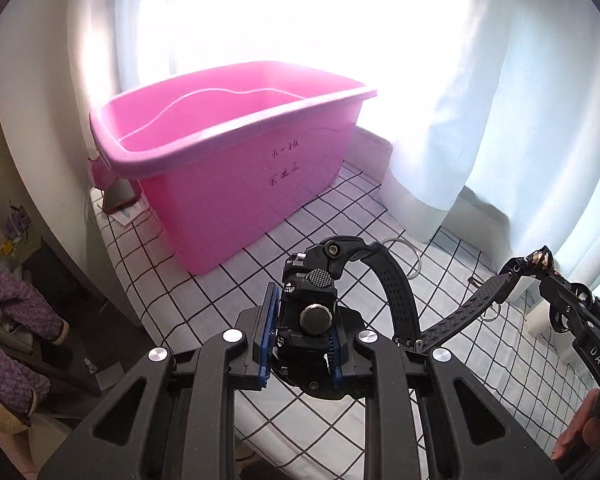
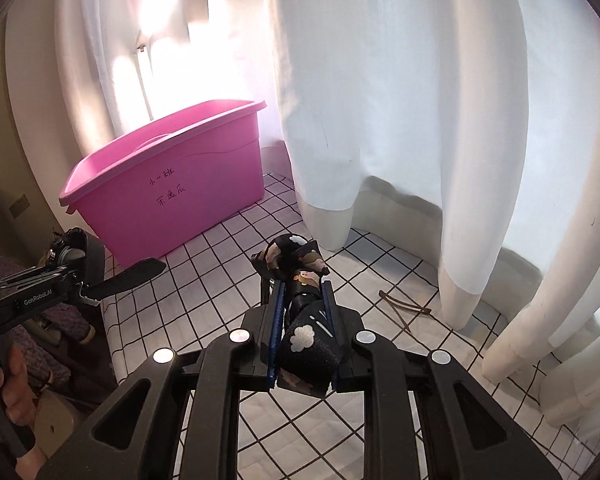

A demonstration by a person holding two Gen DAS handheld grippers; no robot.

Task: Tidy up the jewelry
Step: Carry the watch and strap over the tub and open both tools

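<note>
Black fingers of the left gripper (image 1: 304, 344) are clenched on the case of a black watch (image 1: 310, 308), blue pads pressing its two sides. Its perforated strap arches up to the right, and the loose strap end reaches toward the right gripper (image 1: 518, 270), which shows at the right edge of the left wrist view. Both are held above a bed (image 1: 332, 220) covered with a white sheet in a black grid.

In the right wrist view the right gripper's fingers (image 2: 273, 320) are clamped around a black fabric band (image 2: 306, 312) printed with small pigs and a white cloud; its knotted end sticks out past the fingertips. The left gripper with the watch appears at the left edge there, a hand (image 2: 9, 376) below it.

An open pink tub (image 1: 227, 136) with handwritten characters on its side stands on the bed farther back, left of white curtains (image 2: 400, 100). A thin brown band (image 2: 404, 306) lies on the sheet near the curtain hem.
</note>
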